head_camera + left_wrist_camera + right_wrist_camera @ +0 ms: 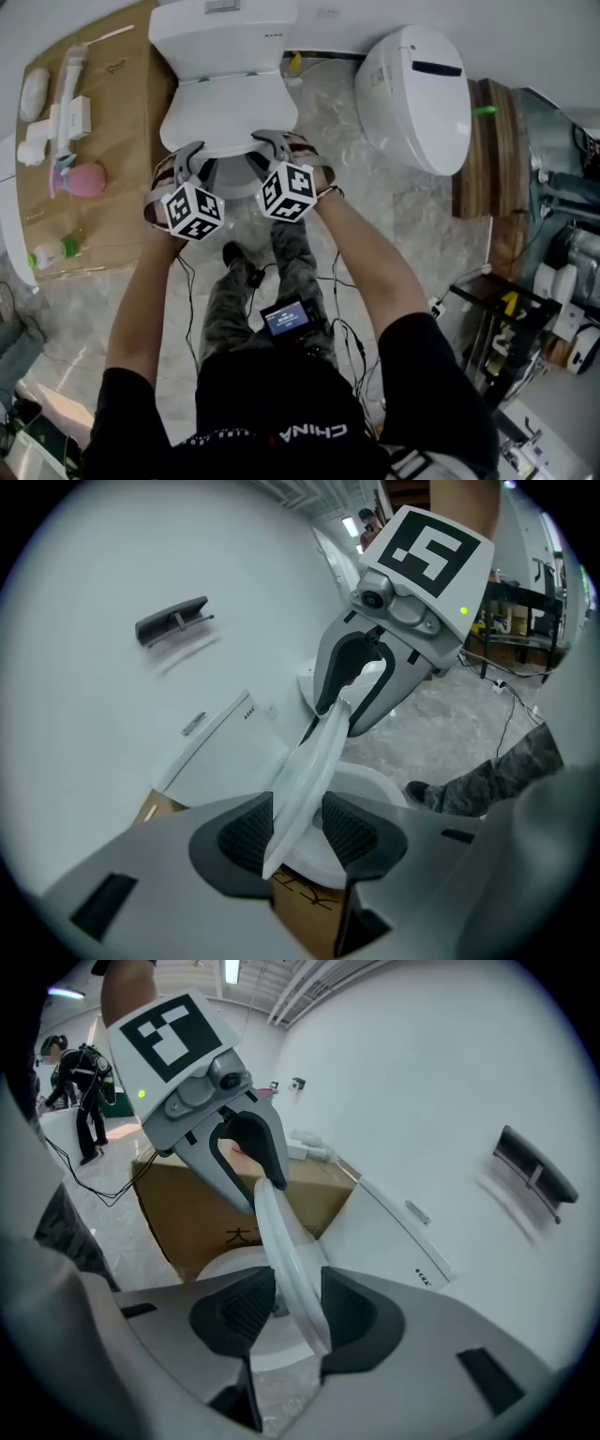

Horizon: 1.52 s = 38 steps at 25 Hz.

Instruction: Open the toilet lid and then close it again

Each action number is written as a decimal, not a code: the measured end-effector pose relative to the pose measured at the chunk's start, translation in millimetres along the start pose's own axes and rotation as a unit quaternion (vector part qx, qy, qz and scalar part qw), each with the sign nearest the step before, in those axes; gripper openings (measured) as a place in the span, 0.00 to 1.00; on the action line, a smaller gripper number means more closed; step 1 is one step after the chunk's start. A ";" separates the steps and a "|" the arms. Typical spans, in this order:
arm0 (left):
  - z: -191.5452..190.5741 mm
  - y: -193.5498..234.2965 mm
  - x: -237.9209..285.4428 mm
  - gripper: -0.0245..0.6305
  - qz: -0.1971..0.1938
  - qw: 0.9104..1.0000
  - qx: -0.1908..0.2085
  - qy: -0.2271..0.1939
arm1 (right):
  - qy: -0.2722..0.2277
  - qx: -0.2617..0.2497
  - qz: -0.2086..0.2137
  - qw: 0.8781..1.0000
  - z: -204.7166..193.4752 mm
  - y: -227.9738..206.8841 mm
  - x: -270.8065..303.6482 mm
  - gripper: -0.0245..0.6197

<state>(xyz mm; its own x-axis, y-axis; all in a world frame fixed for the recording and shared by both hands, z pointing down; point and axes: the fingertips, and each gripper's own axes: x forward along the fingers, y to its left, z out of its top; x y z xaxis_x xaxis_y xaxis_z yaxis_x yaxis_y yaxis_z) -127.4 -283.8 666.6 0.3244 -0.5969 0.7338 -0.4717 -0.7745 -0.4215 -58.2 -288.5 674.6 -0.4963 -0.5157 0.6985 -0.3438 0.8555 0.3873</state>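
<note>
Head view showed the left gripper and right gripper side by side at the near rim of the toilet lid, probably so it swung evenly. Left gripper view had the left gripper pinching that rim, the toilet lid tilted up off the seat. Right gripper view likewise showed the right gripper clamped on the rim, the seat visible below, likely so the lid would not slam.

toilet lid front edge hidden, toilet tank cut off above
</note>
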 end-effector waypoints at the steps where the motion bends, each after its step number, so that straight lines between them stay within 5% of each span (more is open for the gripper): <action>1: -3.0 -7.4 -2.2 0.28 0.002 1.000 0.003 -0.001 | 0.003 -0.001 -0.003 1.000 -2.7 7.6 -2.0 0.27; 19: -62.7 -104.1 15.6 0.28 0.135 0.991 0.024 0.015 | -0.064 -0.085 -0.032 0.994 -53.9 105.3 12.1 0.28; 38: -150.8 -198.2 97.6 0.33 0.147 0.986 0.066 0.035 | -0.058 -0.155 -0.044 0.985 -142.0 198.2 90.8 0.33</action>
<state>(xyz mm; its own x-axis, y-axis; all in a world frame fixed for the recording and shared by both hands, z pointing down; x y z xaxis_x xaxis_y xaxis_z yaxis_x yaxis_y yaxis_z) -125.9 -157.0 902.1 0.1303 -0.7881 0.6017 -0.4250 -0.5926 -0.6842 -58.2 -159.0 900.2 -0.5696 -0.5745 0.5878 -0.1380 0.7718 0.6207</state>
